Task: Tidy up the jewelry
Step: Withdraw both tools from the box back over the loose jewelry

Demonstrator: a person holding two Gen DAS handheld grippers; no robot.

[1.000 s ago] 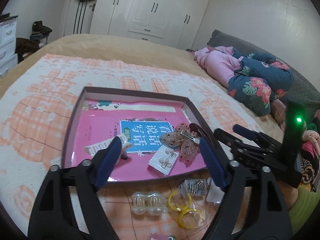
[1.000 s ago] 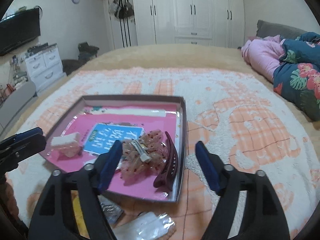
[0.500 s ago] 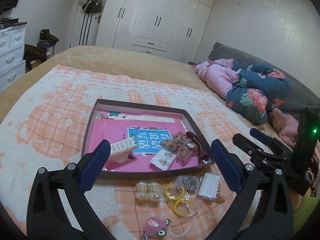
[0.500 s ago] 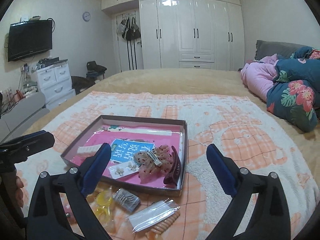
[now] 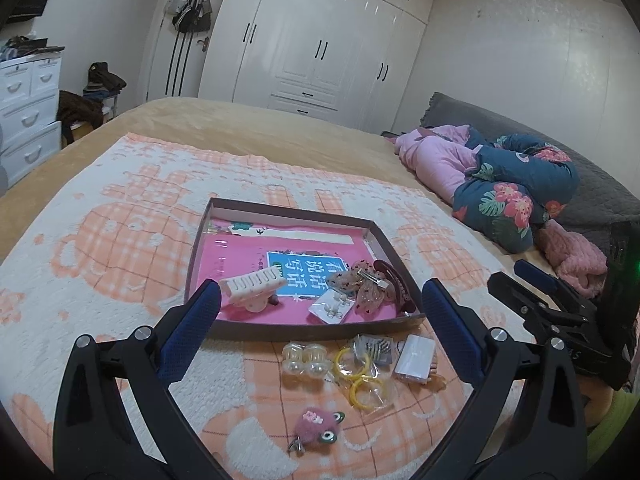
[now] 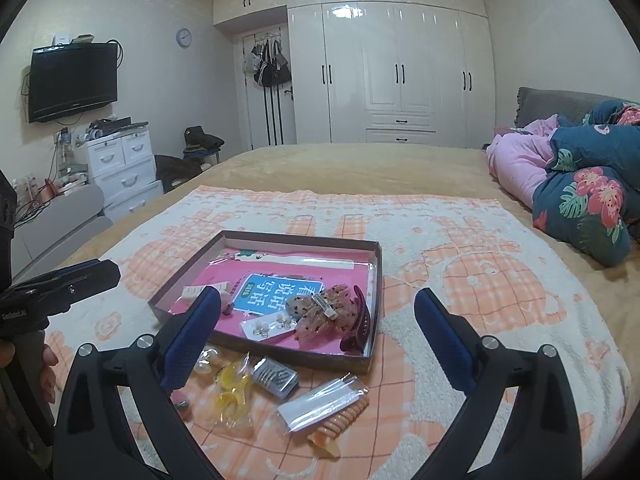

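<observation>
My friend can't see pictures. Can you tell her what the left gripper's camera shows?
The left gripper hangs open and empty above a bed blanket, facing a shallow box holding hair clips and an earring card. Small packets, yellow rings and a pink frog charm lie before the box.

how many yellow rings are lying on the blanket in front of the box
2. Both are in clear wrap beside the grey packet: the nearer yellow ring and the farther yellow ring closer to the box. More could be hidden under the wrap.
</observation>
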